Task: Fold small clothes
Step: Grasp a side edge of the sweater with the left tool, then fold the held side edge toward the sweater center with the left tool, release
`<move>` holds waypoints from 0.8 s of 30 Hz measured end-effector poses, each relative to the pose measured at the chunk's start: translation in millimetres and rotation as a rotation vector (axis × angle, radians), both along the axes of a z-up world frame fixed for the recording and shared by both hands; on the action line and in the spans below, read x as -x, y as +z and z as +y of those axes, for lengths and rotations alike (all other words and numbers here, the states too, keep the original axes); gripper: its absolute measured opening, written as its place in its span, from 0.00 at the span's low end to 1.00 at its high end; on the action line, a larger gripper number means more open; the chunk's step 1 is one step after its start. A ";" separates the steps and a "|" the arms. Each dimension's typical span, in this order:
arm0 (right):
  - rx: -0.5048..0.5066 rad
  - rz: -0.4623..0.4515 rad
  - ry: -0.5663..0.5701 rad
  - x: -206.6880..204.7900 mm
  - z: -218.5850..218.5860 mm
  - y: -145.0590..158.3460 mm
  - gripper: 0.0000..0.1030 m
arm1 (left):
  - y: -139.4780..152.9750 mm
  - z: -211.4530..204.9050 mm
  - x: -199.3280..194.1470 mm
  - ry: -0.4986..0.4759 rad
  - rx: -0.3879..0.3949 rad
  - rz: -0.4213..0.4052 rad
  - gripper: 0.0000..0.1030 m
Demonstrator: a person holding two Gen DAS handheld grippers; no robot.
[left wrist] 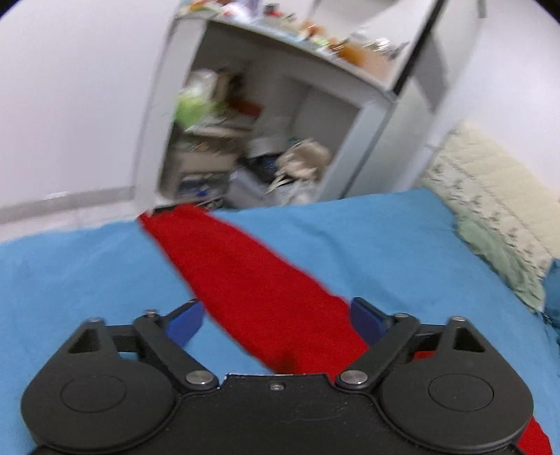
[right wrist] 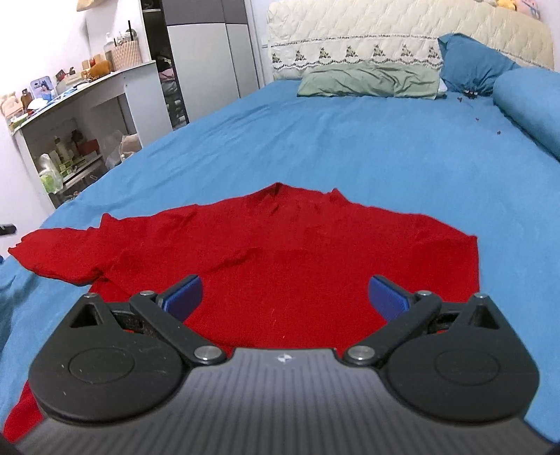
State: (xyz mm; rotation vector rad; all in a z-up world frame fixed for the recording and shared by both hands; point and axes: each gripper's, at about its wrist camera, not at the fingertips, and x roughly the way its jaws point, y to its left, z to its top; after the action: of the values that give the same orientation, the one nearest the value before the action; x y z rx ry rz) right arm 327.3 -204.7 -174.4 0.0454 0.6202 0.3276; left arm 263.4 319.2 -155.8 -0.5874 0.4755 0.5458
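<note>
A small red sweater (right wrist: 280, 252) lies flat on the blue bed sheet (right wrist: 350, 147), neck pointing away, its left sleeve (right wrist: 59, 255) stretched out to the left. My right gripper (right wrist: 285, 297) is open above the sweater's body, holding nothing. In the left wrist view the red sleeve (left wrist: 245, 266) runs from between the blue fingertips toward the bed's edge. My left gripper (left wrist: 276, 318) is open over the sleeve, its fingers either side of it.
A white shelf unit (left wrist: 280, 115) full of clutter stands beside the bed; it also shows in the right wrist view (right wrist: 87, 115). A green pillow (right wrist: 367, 82), blue pillows (right wrist: 525, 101) and a cream quilted headboard (right wrist: 402, 31) are at the far end.
</note>
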 end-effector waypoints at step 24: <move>-0.009 -0.018 -0.036 6.0 -14.4 3.8 1.00 | 23.1 -28.3 -60.2 -0.092 -0.170 -0.122 0.05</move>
State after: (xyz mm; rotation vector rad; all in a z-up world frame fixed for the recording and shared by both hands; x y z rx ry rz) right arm 321.3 -219.1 -170.6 0.0616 0.5992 0.2955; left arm 323.6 291.0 -132.6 -0.4310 0.3347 0.4550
